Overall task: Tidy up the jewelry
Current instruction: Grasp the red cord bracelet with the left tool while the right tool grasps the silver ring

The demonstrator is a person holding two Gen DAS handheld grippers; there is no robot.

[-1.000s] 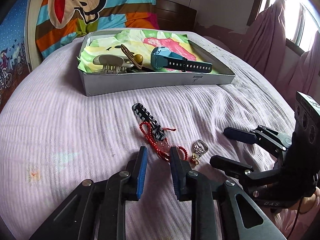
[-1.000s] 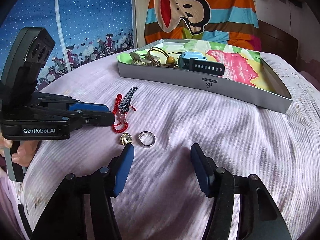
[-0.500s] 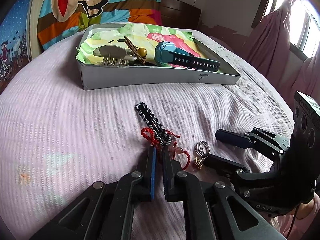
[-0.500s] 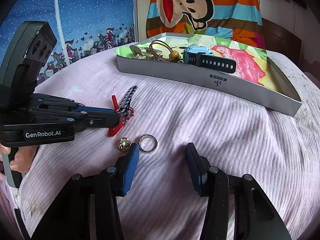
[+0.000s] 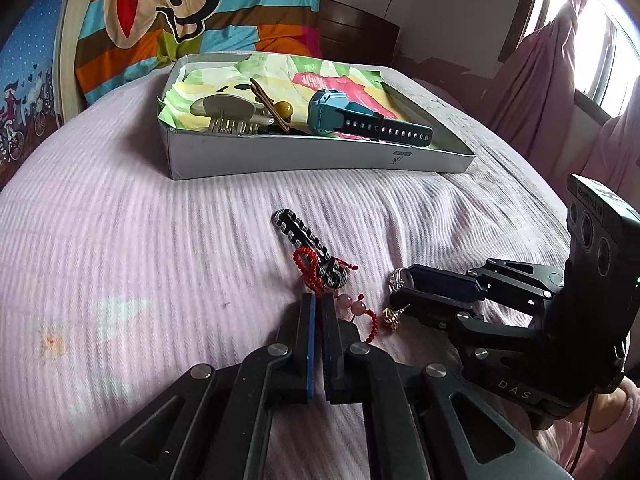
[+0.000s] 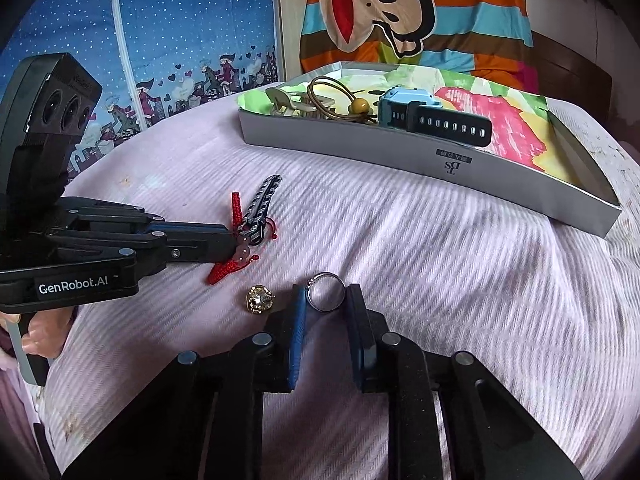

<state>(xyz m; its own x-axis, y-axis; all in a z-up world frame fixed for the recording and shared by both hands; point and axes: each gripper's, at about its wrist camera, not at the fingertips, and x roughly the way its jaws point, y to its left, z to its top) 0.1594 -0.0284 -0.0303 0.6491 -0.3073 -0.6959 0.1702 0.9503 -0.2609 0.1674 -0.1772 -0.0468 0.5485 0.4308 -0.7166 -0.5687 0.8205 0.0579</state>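
Note:
My left gripper [image 5: 318,300] is shut on the red bead bracelet [image 5: 310,270], which lies on the pink bedspread tangled with a black-and-white braided strap [image 5: 298,230]. It also shows in the right wrist view [image 6: 234,242]. My right gripper [image 6: 324,296] is closing around a silver ring [image 6: 325,297], the fingers on either side of it with a small gap. A gold earring [image 6: 260,300] lies just left of the ring. A grey box [image 5: 320,158] at the back holds a blue watch [image 5: 340,114], a hair claw [image 5: 224,110] and a hair tie with a yellow bead [image 5: 282,109].
A striped monkey-print pillow [image 5: 180,12] lies behind the box. Pink curtains [image 5: 560,92] hang at the right by a window. A blue patterned wall [image 6: 160,40] is on the left. The bedspread [image 5: 120,240] slopes off at its edges.
My left gripper shut on the red bracelet. My right gripper moved forward and narrowed from wide open to close around the silver ring.

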